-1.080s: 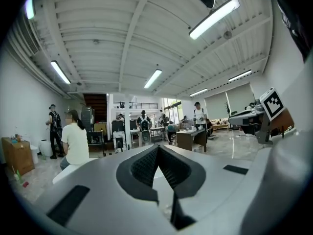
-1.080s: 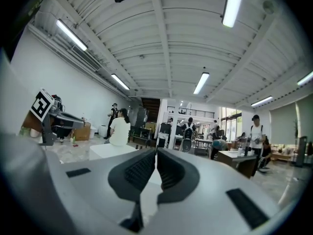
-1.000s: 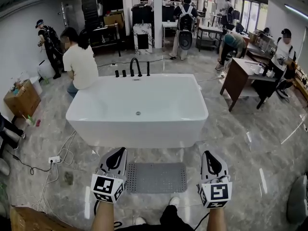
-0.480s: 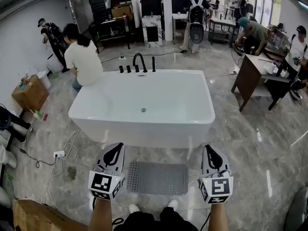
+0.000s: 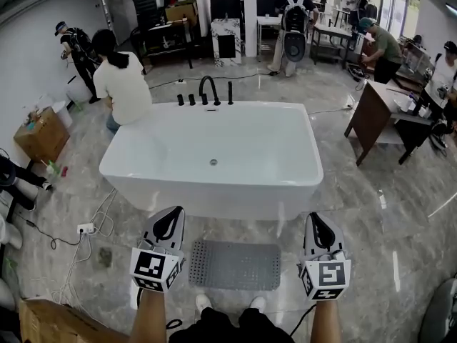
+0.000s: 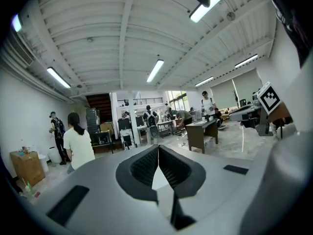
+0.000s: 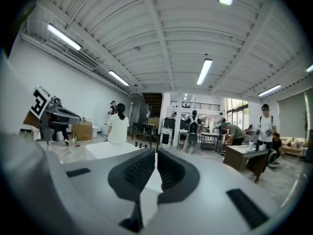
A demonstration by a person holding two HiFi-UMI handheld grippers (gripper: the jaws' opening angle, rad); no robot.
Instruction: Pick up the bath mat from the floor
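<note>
Both tools are edging forward toward the white freestanding rectangular bathtub point(image 5: 214, 200); in the head view their tips are now overlapping its front wall, where a second ago they were stopping just short of it. The whole tub is also sitting larger and closer in that view than before.

The left tool point(image 5: 171, 213) is staying fully closed, its dark ribbed pads pressing together with nothing between them. The right tool point(image 5: 319, 219) is likewise closed and empty. Both are pointing almost level toward the tub, well above the floor.

The grey perforated rectangular rubber bath mat point(image 5: 234, 264) is lying flat on the grey marble-patterned floor point(image 5: 371, 213), just in front of the tub's front wall and between the two tools as the head view shows them. Neither tool is touching it. The person's white shoes point(image 5: 203, 304) are standing at the mat's edge farthest from the tub.

A black curved metal faucet point(image 5: 208, 90) is rising at the tub's far rim. A person in a white shirt point(image 5: 123, 84) is sitting at the tub's far left corner. A brown wooden table point(image 5: 373, 116) is standing to the right of the tub, and a white power strip point(image 5: 84, 229) with trailing cables is lying on the floor off the tub's near left corner.
</note>
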